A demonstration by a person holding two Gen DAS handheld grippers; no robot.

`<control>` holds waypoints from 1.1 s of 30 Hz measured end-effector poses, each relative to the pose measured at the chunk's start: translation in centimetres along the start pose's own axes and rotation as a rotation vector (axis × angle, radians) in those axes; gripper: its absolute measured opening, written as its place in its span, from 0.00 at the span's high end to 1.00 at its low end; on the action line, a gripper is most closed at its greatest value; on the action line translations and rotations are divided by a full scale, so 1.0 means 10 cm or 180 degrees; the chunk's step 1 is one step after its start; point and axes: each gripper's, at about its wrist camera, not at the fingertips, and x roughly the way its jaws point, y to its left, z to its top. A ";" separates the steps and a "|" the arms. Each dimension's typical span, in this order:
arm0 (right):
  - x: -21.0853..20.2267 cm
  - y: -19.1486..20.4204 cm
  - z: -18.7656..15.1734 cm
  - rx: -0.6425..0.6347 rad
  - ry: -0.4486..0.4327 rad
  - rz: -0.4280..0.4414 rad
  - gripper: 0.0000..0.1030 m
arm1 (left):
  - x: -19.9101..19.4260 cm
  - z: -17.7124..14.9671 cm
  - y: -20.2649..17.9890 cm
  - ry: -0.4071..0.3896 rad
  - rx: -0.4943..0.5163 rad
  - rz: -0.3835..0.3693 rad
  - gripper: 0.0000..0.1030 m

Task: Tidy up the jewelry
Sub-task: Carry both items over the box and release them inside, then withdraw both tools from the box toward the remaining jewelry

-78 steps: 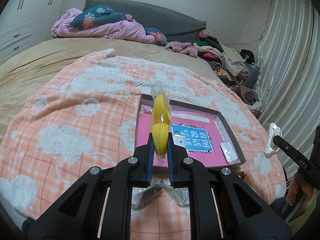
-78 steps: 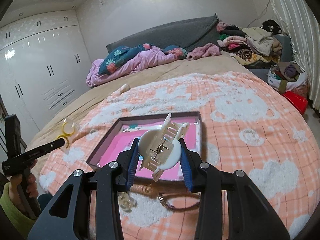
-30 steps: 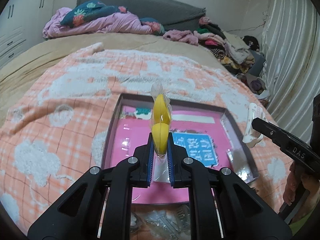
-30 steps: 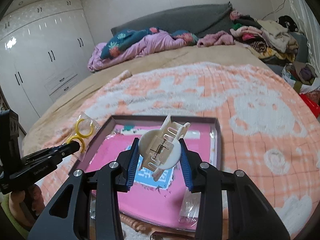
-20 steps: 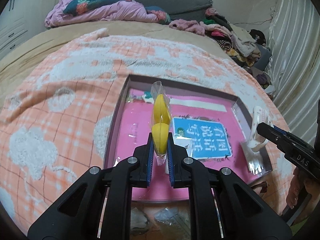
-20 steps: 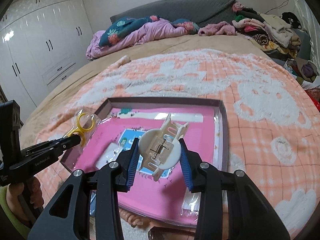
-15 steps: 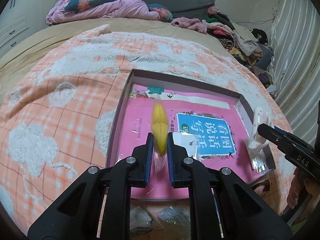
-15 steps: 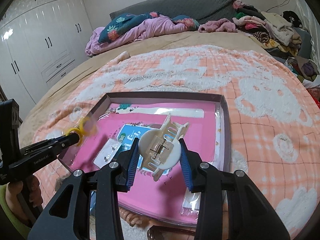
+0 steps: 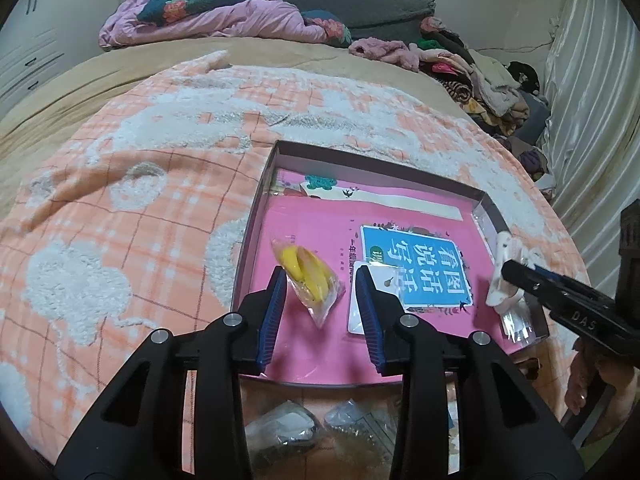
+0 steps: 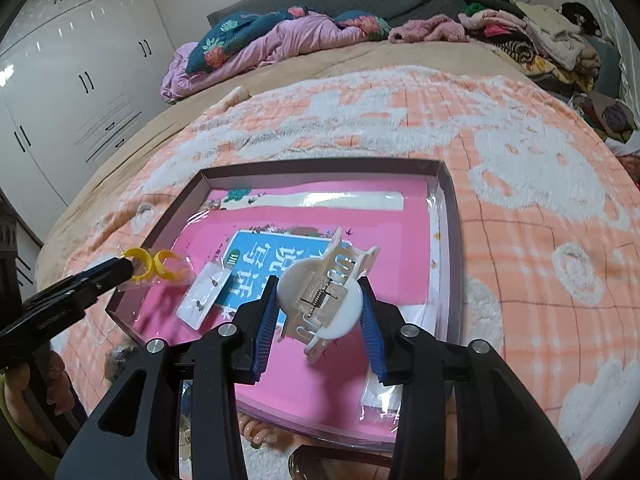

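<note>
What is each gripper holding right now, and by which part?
Right gripper clamps the white plastic hair claw by its rounded sides. Left gripper, just opened, holds nothing.

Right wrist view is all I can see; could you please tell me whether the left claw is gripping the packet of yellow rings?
Observer: No. The left claw has just been opening its jaws. Both blue pads stand clear of the packet of yellow rings, which appears to lie on the tray floor between them.
Operator: Thank you. Where across the tray is my hair clip?
Observer: Seen from the left wrist, the right claw holds the white hair clip by the tray's right wall, above a clear packet. I cannot tell whether they touch.
</note>
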 end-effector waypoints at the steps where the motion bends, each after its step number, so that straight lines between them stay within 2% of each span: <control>1: 0.00 0.00 0.00 -0.0004 0.0009 -0.0009 0.63 | -0.02 0.01 -0.01 -0.0009 0.0012 0.0011 0.71; 7: 0.00 0.01 0.00 -0.0021 -0.0006 -0.0034 0.62 | -0.11 0.04 -0.04 -0.0059 0.0024 0.0003 0.69; 11: -0.08 -0.01 0.02 0.0027 -0.0047 0.0010 0.52 | -0.20 0.05 -0.06 -0.0104 0.0041 -0.0010 0.67; 13: -0.15 -0.01 0.04 0.0052 -0.0100 0.0040 0.47 | -0.25 0.06 -0.07 -0.0130 0.0041 -0.0019 0.60; 14: -0.18 -0.02 0.05 0.0061 -0.0122 0.0046 0.42 | -0.27 0.07 -0.08 -0.0143 0.0040 -0.0021 0.53; 16: -0.27 -0.02 0.07 0.0090 -0.0189 0.0053 0.35 | -0.33 0.08 -0.10 -0.0171 0.0043 -0.0037 0.51; 21: -0.48 -0.05 0.10 0.0174 -0.0344 0.0071 0.19 | -0.48 0.10 -0.16 -0.0257 0.0042 -0.0087 0.30; 22: -0.54 -0.06 0.11 0.0192 -0.0394 0.0079 0.19 | -0.51 0.10 -0.18 -0.0279 0.0040 -0.0091 0.27; 24: -0.62 -0.07 0.12 0.0207 -0.0442 0.0091 0.18 | -0.58 0.11 -0.19 -0.0340 0.0035 -0.0085 0.14; 27: -0.79 -0.06 0.13 0.0220 -0.0555 0.0112 0.18 | -0.67 0.11 -0.19 -0.0395 0.0018 -0.0093 0.10; 33: -1.06 -0.03 0.07 0.0188 -0.0721 0.0113 0.18 | -0.80 0.08 -0.19 -0.0449 0.0020 -0.0096 0.10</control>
